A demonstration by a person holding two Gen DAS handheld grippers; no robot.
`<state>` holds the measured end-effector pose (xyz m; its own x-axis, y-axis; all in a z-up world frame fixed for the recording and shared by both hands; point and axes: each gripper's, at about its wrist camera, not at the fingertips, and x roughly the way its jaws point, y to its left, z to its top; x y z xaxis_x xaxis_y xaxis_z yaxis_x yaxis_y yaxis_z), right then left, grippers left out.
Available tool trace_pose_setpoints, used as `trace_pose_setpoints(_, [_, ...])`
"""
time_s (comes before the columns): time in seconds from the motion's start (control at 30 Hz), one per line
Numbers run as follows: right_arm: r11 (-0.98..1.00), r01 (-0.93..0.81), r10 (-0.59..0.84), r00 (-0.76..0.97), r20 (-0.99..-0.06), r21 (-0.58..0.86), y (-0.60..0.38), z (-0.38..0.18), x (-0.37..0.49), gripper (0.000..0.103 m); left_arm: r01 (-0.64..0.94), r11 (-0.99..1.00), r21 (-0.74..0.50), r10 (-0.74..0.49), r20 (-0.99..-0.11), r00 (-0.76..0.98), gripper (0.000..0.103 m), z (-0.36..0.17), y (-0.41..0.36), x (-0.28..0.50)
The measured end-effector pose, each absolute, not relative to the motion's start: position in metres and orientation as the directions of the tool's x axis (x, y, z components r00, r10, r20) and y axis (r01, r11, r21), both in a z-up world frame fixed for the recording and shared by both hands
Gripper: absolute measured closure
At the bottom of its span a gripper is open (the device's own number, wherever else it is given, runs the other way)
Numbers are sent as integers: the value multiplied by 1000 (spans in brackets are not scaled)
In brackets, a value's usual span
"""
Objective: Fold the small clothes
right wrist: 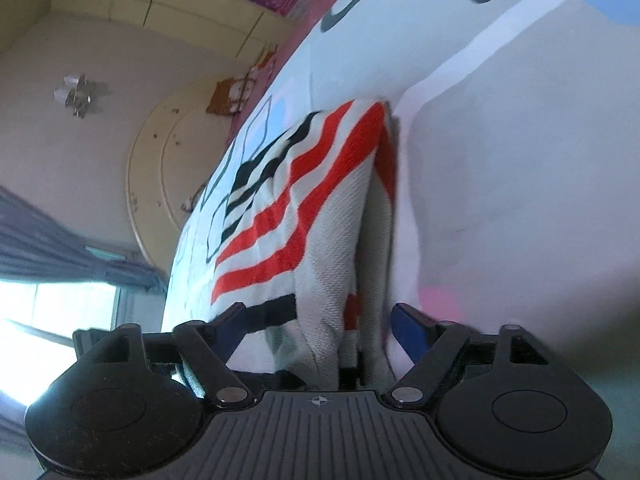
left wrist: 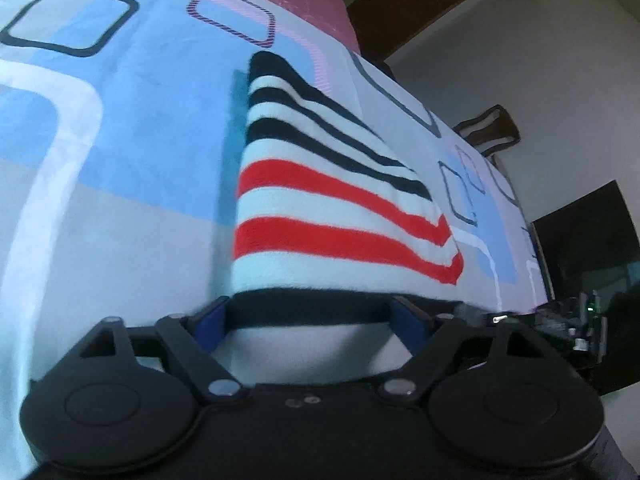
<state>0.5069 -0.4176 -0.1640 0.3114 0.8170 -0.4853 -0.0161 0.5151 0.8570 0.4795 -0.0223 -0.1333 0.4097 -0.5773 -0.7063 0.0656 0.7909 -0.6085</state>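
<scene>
Your left tool (left wrist: 310,316) stands wide around the near black hem of the striped garment (left wrist: 320,200), folded on the bed sheet (left wrist: 120,140). Your right tool (right wrist: 316,326) also stands apart, loose around the layered edge. I judge a fold is just laid; next, press it flat.

Daylight glares from the window (right wrist: 60,312) (blown white); fisheye edges bend, slight blur.
</scene>
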Motion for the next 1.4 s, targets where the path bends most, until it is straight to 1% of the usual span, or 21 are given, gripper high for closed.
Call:
trace_pose_setpoints(0.1, [506,-25,823,313,-474,862,-415,-165,511,43,67,796,-602,-572,-710,411,23,-133,-24,482])
trace_pose_setpoints(0.17, [505,-42,829,304,-470,862,-418,-165,510,44,71,797,-600,-572,-712,407,26,-133,-23,482])
trace_pose_setpoints(0.23, [502,-34,829,304,-470,864,-424,-169,508,51,70,800,-595,-567,-713,412,28,-132,-20,482])
trace_pose_setpoints(0.37, [499,-38,830,310,-464,866,-424,-170,507,51,71,805,-590,-562,-718,411,28,-133,-22,487])
trace_pose_setpoints(0.43, [530,-61,813,320,-487,846,-412,-164,511,52,72,807,-586,-559,-719,414,29,-134,-28,490])
trace_pose_setpoints(0.47, [551,-75,802,325,-502,831,-406,-162,511,54,78,811,-580,-555,-721,415,29,-134,-31,491])
trace_pose_setpoints(0.5, [583,-92,782,334,-527,807,-400,-158,511,60,82,817,-571,-549,-724,418,29,-133,-34,492])
trace_pose_setpoints(0.6, [623,-114,754,349,-556,774,-393,-154,508,65,118,843,-525,-521,-743,420,37,-128,-42,491])
trace_pose_setpoints(0.67, [633,-129,748,360,-559,764,-393,-152,503,67,146,856,-496,-507,-749,426,48,-121,-44,489])
trace_pose_setpoints(0.73, [639,-135,741,371,-559,757,-392,-148,499,68,161,862,-481,-499,-748,437,56,-115,-43,486])
trace_pose_setpoints(0.77, [642,-140,739,375,-560,754,-392,-146,497,69,167,863,-476,-497,-746,442,58,-112,-42,484])
trace_pose_setpoints(0.83, [650,-155,732,388,-559,744,-390,-139,493,69,189,865,-466,-498,-741,450,60,-105,-42,481])
trace_pose_setpoints(1.1, [711,-204,682,431,-590,673,-370,-112,472,69,279,844,-458,-537,-703,466,62,-87,-33,469])
trace_pose_setpoints(1.4, [761,-209,628,479,-614,615,-334,-80,445,69,337,812,-477,-584,-659,474,62,-70,9,456])
